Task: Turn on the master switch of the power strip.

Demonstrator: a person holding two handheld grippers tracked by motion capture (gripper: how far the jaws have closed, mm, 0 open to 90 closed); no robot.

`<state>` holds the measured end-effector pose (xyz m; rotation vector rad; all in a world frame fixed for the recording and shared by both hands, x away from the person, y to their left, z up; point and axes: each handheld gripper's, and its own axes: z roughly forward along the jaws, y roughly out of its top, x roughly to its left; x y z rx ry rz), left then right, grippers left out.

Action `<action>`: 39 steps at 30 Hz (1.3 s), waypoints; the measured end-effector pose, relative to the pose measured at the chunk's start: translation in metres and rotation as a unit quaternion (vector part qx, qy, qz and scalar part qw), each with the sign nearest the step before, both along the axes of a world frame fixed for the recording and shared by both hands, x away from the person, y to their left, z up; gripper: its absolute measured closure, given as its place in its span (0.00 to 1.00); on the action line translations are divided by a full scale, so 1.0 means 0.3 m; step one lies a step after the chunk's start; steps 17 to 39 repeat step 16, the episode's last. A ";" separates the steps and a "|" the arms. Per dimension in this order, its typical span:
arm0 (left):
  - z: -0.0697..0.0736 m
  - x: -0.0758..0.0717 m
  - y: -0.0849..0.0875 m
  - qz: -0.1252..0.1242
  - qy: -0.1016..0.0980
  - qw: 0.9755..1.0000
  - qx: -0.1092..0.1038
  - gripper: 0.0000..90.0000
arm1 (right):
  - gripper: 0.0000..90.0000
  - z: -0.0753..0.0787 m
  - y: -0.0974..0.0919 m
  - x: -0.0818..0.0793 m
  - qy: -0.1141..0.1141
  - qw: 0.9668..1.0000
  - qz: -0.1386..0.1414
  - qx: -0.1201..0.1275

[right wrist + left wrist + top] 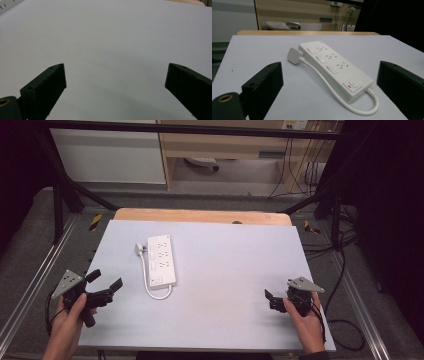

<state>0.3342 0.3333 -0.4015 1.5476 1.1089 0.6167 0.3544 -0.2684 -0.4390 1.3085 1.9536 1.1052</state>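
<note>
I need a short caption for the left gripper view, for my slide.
Open left gripper faces a white plastic power strip with its white cord and plug on the pale grey table.

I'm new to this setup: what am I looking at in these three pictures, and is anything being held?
A person holds a two-fingered hand tool in each hand. The high view looks down on the table: left gripper at the left, right gripper at the right. The other two pictures come from cameras riding on the grippers, looking along their black fingers. On the table lies a white power strip with its cord and plug. Both grippers are open and hold nothing.
</note>
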 end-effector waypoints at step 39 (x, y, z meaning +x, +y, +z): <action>-0.087 0.008 -0.093 -0.037 0.061 0.995 0.074 0.08 | 0.03 -0.047 0.005 0.023 0.049 0.999 -0.010 -0.021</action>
